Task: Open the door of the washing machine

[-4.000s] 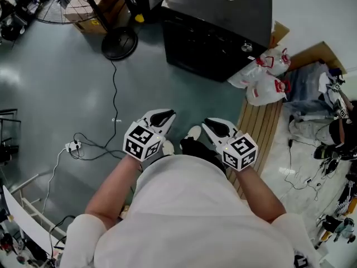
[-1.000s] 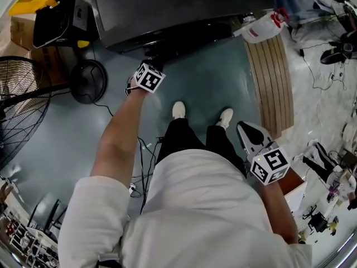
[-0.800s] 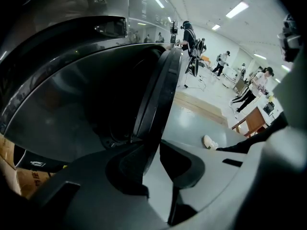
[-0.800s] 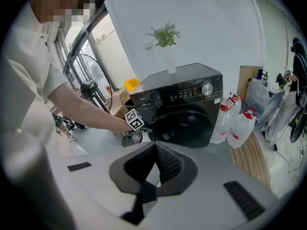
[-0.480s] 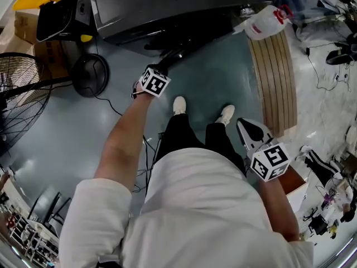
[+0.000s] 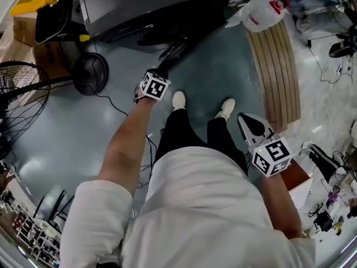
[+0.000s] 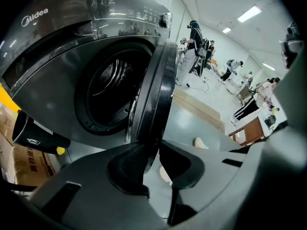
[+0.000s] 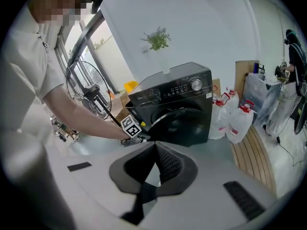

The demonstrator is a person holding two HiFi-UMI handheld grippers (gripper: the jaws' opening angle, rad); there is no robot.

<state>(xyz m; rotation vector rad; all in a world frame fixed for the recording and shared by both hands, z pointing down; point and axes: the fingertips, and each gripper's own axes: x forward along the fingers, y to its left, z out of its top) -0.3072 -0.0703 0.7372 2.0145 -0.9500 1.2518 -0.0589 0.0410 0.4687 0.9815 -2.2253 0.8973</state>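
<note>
The dark grey washing machine (image 6: 145, 4) stands at the top of the head view, its round door (image 6: 174, 50) swung partly out from the front. In the left gripper view the door's black rim (image 7: 156, 90) runs edge-on down between the jaws, with the drum opening (image 7: 110, 87) showing behind it. My left gripper (image 6: 160, 71) (image 7: 154, 147) is shut on that door rim. My right gripper (image 6: 245, 120) (image 8: 154, 147) hangs by my right hip, shut with nothing in it, and looks across at the machine (image 8: 177, 109).
A standing fan (image 6: 17, 94) with a round base (image 6: 89, 74) is to the left of the machine. A slatted wooden platform (image 6: 276, 71) and white jugs (image 6: 259, 13) lie to its right. Cables (image 6: 148, 144) trail on the floor by my feet.
My left gripper has drawn back from the machine toward me with the door rim in it, and the door has swung further out. The right gripper has stayed by my side.
</note>
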